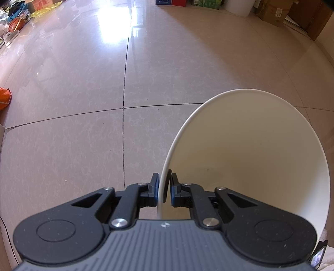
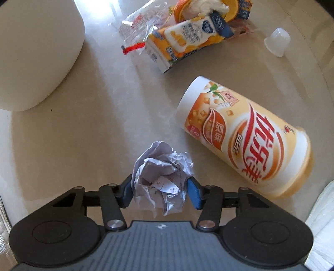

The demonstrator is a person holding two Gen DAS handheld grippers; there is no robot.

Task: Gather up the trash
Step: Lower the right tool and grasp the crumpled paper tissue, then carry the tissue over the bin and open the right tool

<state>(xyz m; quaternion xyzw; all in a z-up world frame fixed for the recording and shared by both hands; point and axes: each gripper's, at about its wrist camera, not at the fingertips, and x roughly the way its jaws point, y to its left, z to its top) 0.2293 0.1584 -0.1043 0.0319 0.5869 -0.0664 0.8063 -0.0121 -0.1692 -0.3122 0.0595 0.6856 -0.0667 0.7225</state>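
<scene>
In the left wrist view my left gripper [image 1: 164, 185] is shut on the rim of a white bin [image 1: 250, 150], which is held up and tilted so I look into its bare inside. In the right wrist view my right gripper [image 2: 160, 187] is shut on a crumpled ball of white paper [image 2: 162, 173] just above a beige table [image 2: 94, 135]. An orange and white drink cup [image 2: 244, 143] lies on its side to the right of the paper. Farther off lie an orange snack wrapper [image 2: 183, 43], a clear plastic wrapper [image 2: 142, 27] and a small clear jelly cup [image 2: 276, 41].
The white bin's outer wall [image 2: 35, 52] fills the upper left of the right wrist view. A white cloth [image 2: 323, 225] sits at the right edge. In the left wrist view shiny floor tiles [image 1: 83, 104] stretch ahead, with cardboard boxes [image 1: 273, 12] and a basketball [image 1: 17, 23] far back.
</scene>
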